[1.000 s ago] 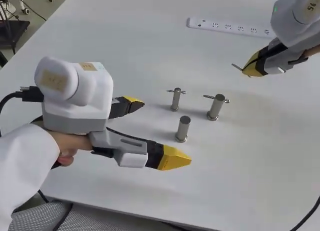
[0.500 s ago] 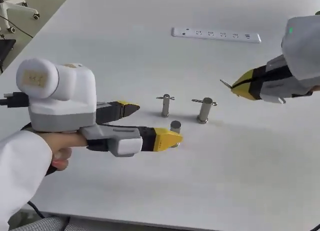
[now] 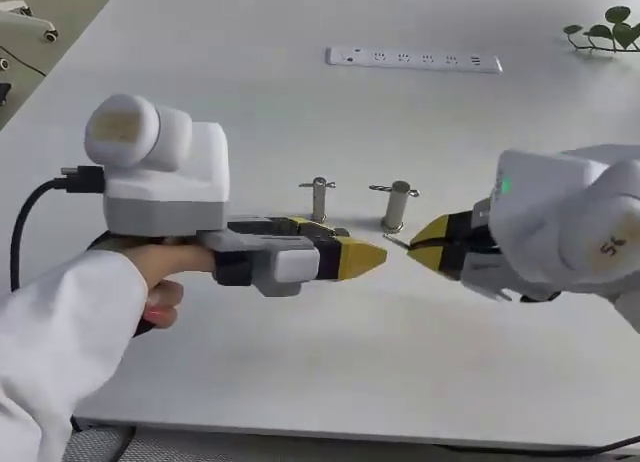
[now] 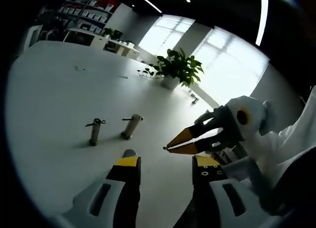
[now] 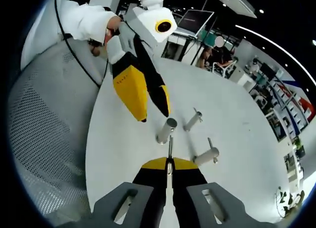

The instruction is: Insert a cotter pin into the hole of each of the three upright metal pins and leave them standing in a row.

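Gripping a cotter pin (image 5: 170,147), the right tool (image 5: 169,165) is clamped shut on its rear end. The legs stick straight out past the tips and aim at the bare metal pin (image 5: 166,131), near it but not touching.

The left tool (image 4: 166,163) has its jaws spread with nothing between them. The bare metal pin's top shows just beside one jaw tip in the left gripper view; I cannot tell if they touch.

Further out, the first pinned metal pin (image 3: 320,196) and the second pinned metal pin (image 3: 397,204) stand upright side by side on the counter (image 3: 300,372), each with a cotter pin through it near the top. The bare one stands nearer the person, out of their line. A power strip (image 3: 412,59) lies well apart at the far side.

Handling, my read:
- Cotter pin: light, thin wire that is slick in smooth jaws and likely to pivot or bend if pushed off-axis. Hold it back by the head, leave the legs free and push straight along its length.
- Bare metal pin: stiff solid metal, tall on a small foot, so a side push probably tips it. Pinch the shank low with the left tool and keep the top clear.
- The cross hole is too small to see, so the pin may need turning to face the legs.
- Afterwards it needs sliding into line with the other two.
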